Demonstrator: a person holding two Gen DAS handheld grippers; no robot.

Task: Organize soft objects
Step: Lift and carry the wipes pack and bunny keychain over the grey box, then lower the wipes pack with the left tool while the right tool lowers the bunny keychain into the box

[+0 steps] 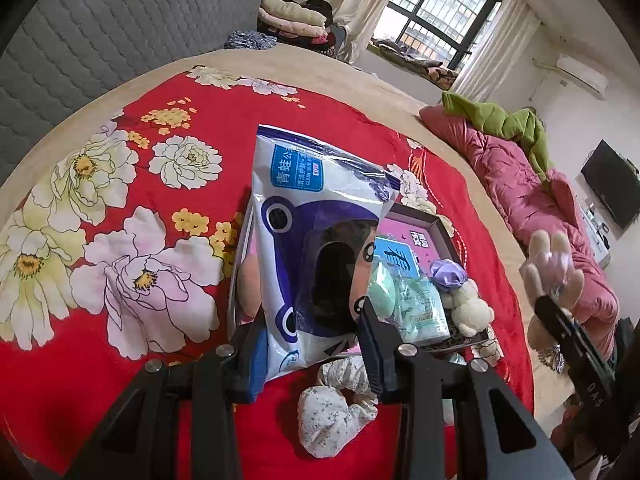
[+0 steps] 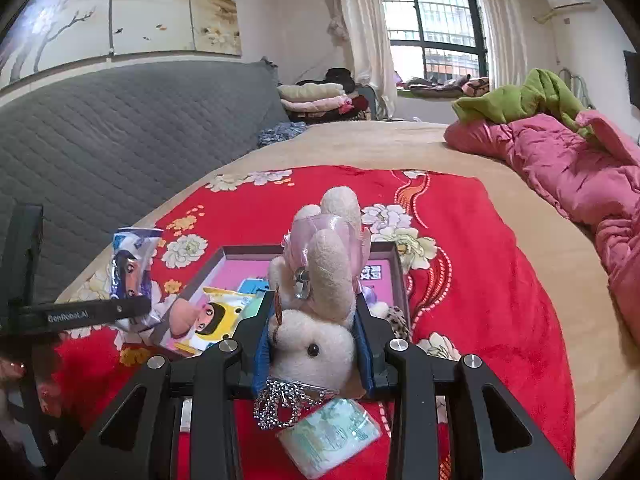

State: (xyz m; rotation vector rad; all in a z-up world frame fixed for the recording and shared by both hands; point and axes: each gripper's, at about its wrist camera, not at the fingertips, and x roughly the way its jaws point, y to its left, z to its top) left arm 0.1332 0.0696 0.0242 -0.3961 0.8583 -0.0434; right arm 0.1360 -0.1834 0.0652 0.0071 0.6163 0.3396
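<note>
Currently left hand-held gripper [image 1: 310,344] clamps the upright wipes pack [image 1: 316,240] directly over the box [image 1: 434,220] at frame centre, while right hand-held gripper [image 2: 314,336] grips the plush rabbit [image 2: 316,320], box just beyond.

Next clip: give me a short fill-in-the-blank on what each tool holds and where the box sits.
The left tool is shut on a blue-and-white ____.
The right tool is shut on a cream plush ____.
The box has a ____ floor inside.
The box lies on a ____ floral blanket.

Missing: wipes pack; bunny; pink; red
</note>
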